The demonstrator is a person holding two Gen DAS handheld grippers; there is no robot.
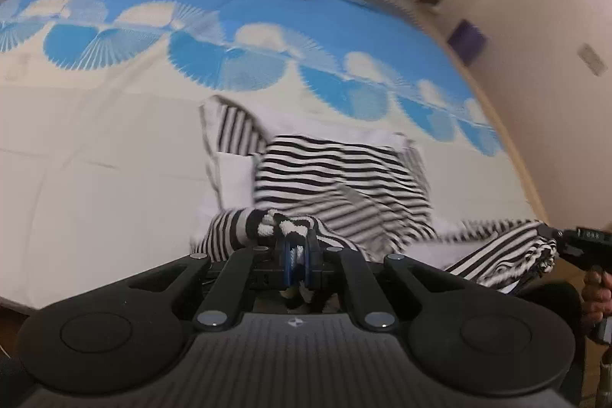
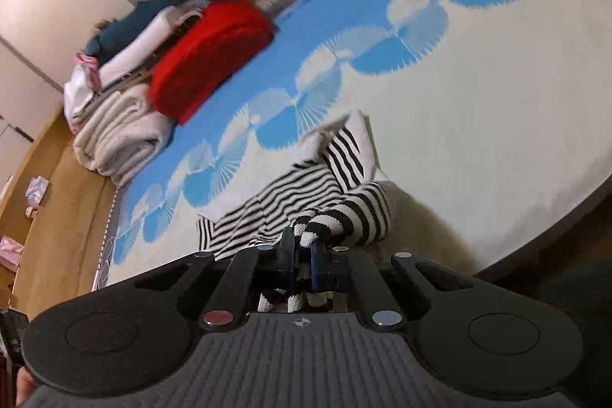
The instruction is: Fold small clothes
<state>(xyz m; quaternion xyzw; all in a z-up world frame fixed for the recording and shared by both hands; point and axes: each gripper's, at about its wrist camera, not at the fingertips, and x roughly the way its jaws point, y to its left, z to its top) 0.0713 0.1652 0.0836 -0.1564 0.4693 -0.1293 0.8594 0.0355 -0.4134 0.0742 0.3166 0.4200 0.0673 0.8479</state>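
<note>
Both grippers clamped on the striped garment (image 1: 336, 178) — black-and-white knit, lying partly bunched on the bed (image 1: 95, 148) near its front edge. Left gripper (image 1: 294, 247): jaws closed on a bunched cuff or hem end, fabric squeezed between the blue pads. Right gripper (image 2: 304, 247): jaws closed on another striped end, fabric pulled through between the fingers. In the left view the right gripper (image 1: 566, 243) sits at the far right, near the bed edge, striped fabric draped up to it. Bedsheet is white with a blue fan pattern. Folded red blanket (image 2: 208, 56) and a stack of white towels (image 2: 118, 132) at the far side — well apart from the garment. Frames motion-blurred.
</note>
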